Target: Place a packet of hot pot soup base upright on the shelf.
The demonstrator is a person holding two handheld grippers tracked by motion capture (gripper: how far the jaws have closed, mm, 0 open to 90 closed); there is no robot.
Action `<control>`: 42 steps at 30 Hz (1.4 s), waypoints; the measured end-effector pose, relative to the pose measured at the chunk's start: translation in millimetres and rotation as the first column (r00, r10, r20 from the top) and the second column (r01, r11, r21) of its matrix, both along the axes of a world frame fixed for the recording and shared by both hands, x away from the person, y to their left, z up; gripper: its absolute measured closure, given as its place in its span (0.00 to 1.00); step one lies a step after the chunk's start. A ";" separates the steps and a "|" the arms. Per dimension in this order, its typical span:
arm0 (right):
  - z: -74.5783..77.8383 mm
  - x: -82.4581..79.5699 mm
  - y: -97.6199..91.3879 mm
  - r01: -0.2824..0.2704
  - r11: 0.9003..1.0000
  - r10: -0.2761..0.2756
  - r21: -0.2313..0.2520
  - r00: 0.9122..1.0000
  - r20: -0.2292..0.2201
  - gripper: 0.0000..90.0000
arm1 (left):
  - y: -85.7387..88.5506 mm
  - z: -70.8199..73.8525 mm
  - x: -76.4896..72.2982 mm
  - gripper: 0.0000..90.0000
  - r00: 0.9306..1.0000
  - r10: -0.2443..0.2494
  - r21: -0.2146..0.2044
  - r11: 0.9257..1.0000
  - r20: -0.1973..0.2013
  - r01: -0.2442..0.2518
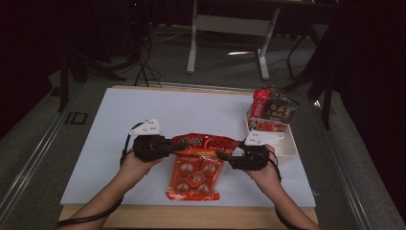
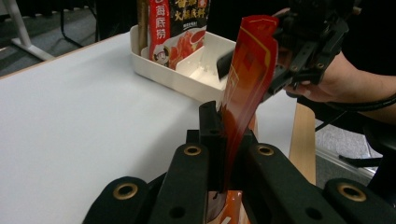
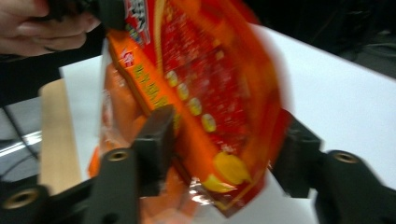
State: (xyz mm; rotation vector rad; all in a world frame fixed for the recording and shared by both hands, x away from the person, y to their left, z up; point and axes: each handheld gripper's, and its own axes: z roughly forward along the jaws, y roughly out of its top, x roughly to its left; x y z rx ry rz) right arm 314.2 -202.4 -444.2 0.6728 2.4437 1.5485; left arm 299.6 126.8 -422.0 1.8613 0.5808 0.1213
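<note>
We see a white table top (image 1: 143, 143) with a white tray (image 1: 287, 146) at its right edge that holds upright food packets (image 1: 270, 112). Near the front edge, an orange-red bag (image 1: 196, 167) hangs between the two tongs. The left gripper (image 1: 165, 146) pinches the bag's top edge tight. The right gripper (image 1: 232, 155) has its jaws half spread around the bag's other end; we cannot tell whether they press it.
</note>
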 end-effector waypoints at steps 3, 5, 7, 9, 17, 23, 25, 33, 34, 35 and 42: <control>-2.1 -0.9 3.6 -0.043 0.999 0.043 -0.009 0.999 -0.024 0.70 | 0.3 -0.3 0.3 0.99 1.000 0.001 -0.001 1.000 -0.006 -0.001; -1.4 -0.1 2.2 -0.055 0.998 0.055 0.002 0.998 -0.039 0.79 | 1.1 -1.5 0.6 0.99 1.000 0.003 -0.010 1.000 -0.016 -0.003; -2.2 0.1 1.6 -0.068 0.998 0.068 0.009 0.996 -0.057 0.93 | 1.6 -2.1 1.2 0.99 1.000 0.005 -0.012 1.000 -0.021 -0.006; -2.4 -2.0 3.8 -0.078 0.997 0.077 -0.015 0.996 -0.050 0.98 | 1.1 -2.1 1.0 0.99 1.000 0.007 -0.006 1.000 -0.017 -0.008; 8.6 -8.3 3.3 -0.094 0.995 0.092 -0.042 0.994 -0.065 1.00 | 0.6 7.2 -3.0 0.99 1.000 -0.019 0.000 1.000 -0.015 0.019; 26.8 -20.4 0.7 -0.098 0.995 0.097 -0.035 0.994 -0.042 1.00 | 2.6 15.9 -9.2 0.98 0.999 -0.037 -0.031 0.999 0.018 0.038; 32.8 -23.0 1.1 -0.089 0.995 0.089 -0.039 0.996 -0.023 1.00 | 4.1 16.1 -9.0 0.97 0.999 -0.040 -0.039 0.998 0.022 0.041; 48.3 -21.3 4.2 -0.037 0.998 0.039 -0.046 0.999 0.039 1.00 | 6.7 12.0 -5.6 0.92 0.999 -0.038 -0.061 0.997 0.026 0.040; 50.2 -21.4 4.9 -0.035 0.998 0.037 -0.049 0.998 0.047 1.00 | 7.2 12.3 -5.3 0.90 0.999 -0.036 -0.066 0.997 0.024 0.037; 52.5 -21.4 5.6 -0.037 0.998 0.040 -0.047 0.998 0.051 1.00 | 7.6 12.5 -4.8 0.88 0.999 -0.034 -0.070 0.997 0.021 0.036; 68.1 -25.0 10.3 -0.052 0.996 0.059 -0.071 0.993 0.105 1.00 | 9.1 8.6 -3.1 0.58 0.999 -0.028 -0.105 0.994 0.019 0.030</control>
